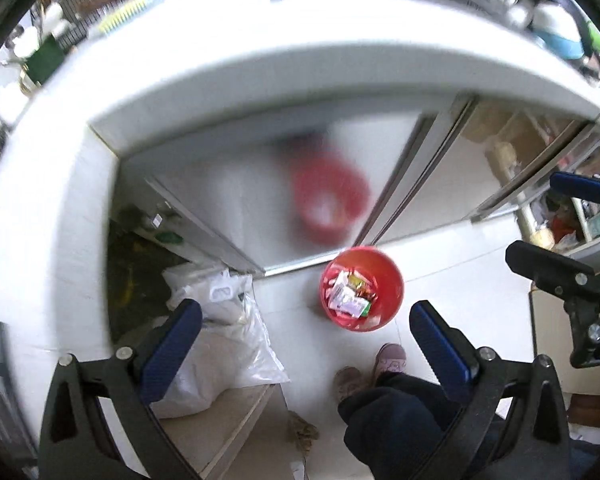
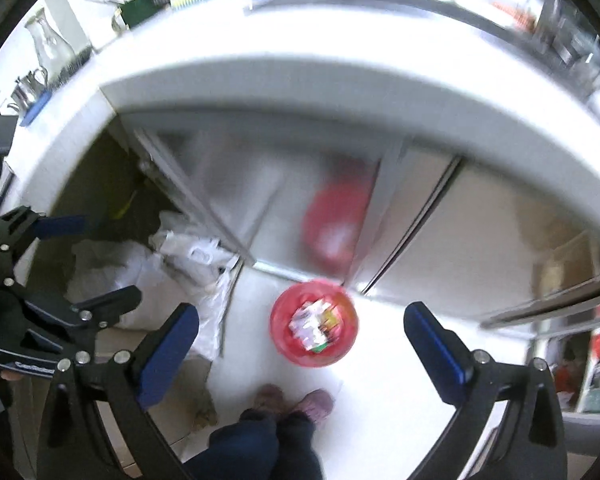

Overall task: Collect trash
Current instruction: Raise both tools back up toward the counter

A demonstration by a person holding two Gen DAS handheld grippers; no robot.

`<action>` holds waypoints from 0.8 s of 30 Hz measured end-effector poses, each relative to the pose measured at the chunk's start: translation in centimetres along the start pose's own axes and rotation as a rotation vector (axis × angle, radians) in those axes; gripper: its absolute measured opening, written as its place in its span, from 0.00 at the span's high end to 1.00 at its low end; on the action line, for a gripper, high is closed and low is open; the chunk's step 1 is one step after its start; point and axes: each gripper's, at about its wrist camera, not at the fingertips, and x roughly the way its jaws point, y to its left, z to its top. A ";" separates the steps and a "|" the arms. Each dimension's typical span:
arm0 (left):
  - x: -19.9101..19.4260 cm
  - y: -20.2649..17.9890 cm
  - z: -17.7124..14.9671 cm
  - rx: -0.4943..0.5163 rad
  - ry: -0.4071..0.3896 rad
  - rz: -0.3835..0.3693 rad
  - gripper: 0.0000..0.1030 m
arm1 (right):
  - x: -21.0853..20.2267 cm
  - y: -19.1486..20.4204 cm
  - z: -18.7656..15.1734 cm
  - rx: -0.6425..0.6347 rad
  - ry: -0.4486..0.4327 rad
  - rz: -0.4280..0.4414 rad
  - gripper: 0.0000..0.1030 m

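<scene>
In the left wrist view, the left hand-held gripper has its two blue pads wide apart and nothing is between them. Far below it, on the white floor, stands a red bin with crumpled wrappers inside. The bin is just in front of the glossy cabinet doors under the white table, and a blurred red reflection of it shows on one door. A white plastic bag lies on the floor to the left of the bin. The person's two slippers are near the bin, at its lower side. At the right edge the right hand-held gripper is visible, also with its fingers apart.

In the right wrist view, the right hand-held gripper is spread fully and holds nothing. The red bin with the wrappers appears between its pads, but far below on the floor. The plastic bag is at the left. The left hand-held gripper shows at the left edge, open too.
</scene>
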 end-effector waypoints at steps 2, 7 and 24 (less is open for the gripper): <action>-2.8 -0.2 0.9 0.009 -0.031 0.006 0.00 | -2.7 -0.1 0.8 0.015 -0.020 0.013 0.00; -9.2 -0.2 3.0 -0.008 -0.107 0.014 0.00 | -7.8 -0.5 2.3 0.040 -0.060 0.025 0.00; -19.9 -1.5 5.6 -0.057 -0.270 0.053 0.00 | -17.8 -0.8 6.0 -0.008 -0.238 0.059 0.00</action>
